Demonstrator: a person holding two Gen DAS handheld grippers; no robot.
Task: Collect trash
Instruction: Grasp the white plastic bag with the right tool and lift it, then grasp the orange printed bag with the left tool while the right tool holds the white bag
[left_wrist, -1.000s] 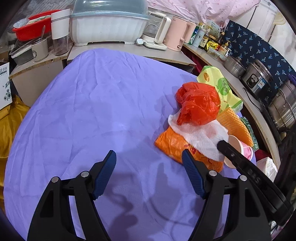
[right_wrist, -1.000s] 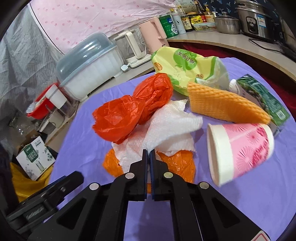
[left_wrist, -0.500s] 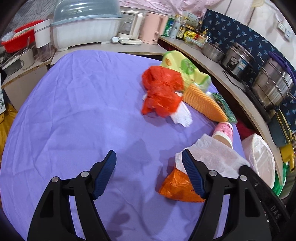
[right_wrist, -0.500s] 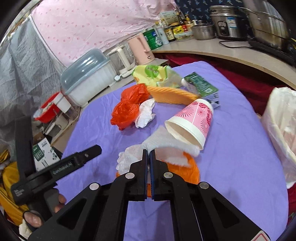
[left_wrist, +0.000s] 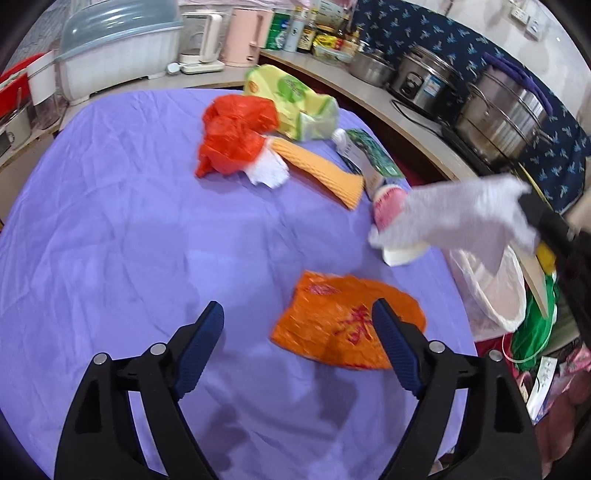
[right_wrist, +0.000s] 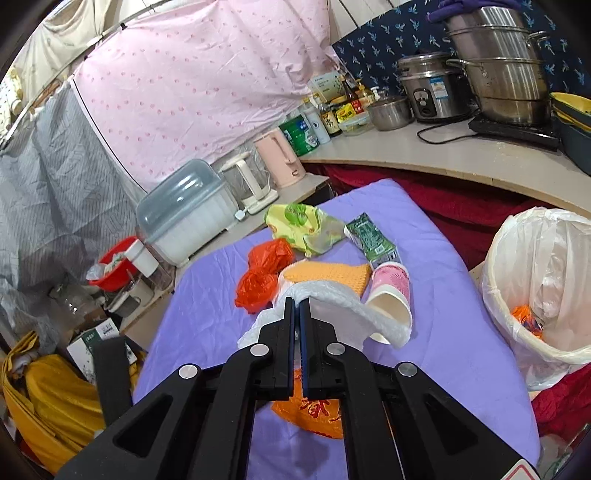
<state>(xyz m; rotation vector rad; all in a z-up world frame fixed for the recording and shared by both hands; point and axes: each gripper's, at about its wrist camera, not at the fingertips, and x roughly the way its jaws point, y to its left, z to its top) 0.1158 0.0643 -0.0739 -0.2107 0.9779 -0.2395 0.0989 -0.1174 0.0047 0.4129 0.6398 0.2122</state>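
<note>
The right gripper (right_wrist: 297, 303) pinches a white paper towel (right_wrist: 332, 299) aloft above the purple table (right_wrist: 443, 295), the lined bin (right_wrist: 517, 332) at its three o'clock, while the left gripper (left_wrist: 297, 317) hovers spread wide over an orange wrapper (left_wrist: 340, 321).

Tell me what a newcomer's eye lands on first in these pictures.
First, the white paper towel pinched in the shut right gripper and lifted above the purple tablecloth, near the white-lined trash bin beside the table. Next, the flat orange wrapper lying just ahead of the open left gripper. Farther back, a crumpled red plastic bag heads a cluster of remaining trash.
</note>
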